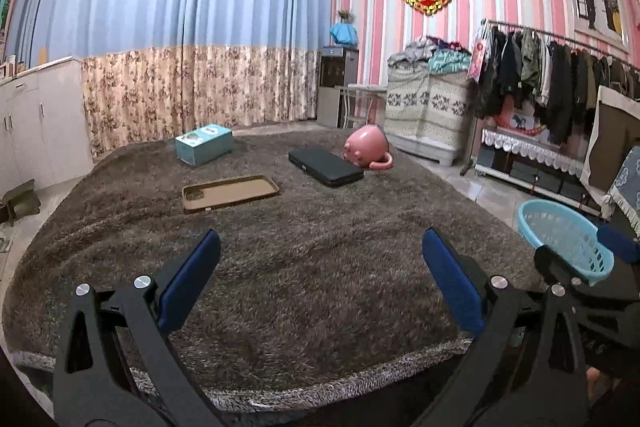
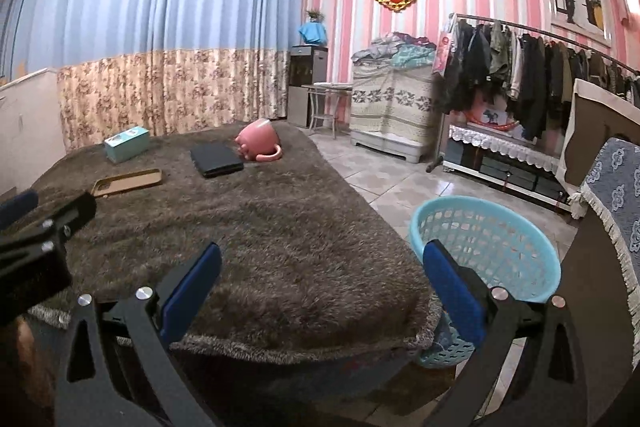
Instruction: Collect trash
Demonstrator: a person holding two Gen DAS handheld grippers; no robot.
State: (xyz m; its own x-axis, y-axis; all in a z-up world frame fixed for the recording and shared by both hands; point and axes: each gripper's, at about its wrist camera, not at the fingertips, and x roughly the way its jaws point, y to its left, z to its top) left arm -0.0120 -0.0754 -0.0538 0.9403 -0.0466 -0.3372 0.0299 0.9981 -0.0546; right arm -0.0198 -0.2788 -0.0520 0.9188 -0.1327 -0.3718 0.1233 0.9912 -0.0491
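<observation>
On a shaggy brown cover lie a teal box, a brown phone case, a flat black case and a pink pig-shaped mug tipped on its side. A light blue plastic basket stands on the floor to the right of the cover. My left gripper is open over the near part of the cover, holding nothing. My right gripper is open too, over the cover's near right corner beside the basket.
White cabinets stand at the left, curtains behind. A clothes rack, a covered storage unit and a water dispenser line the right wall. A fringed blue cloth hangs at the far right. Tiled floor runs beside the cover.
</observation>
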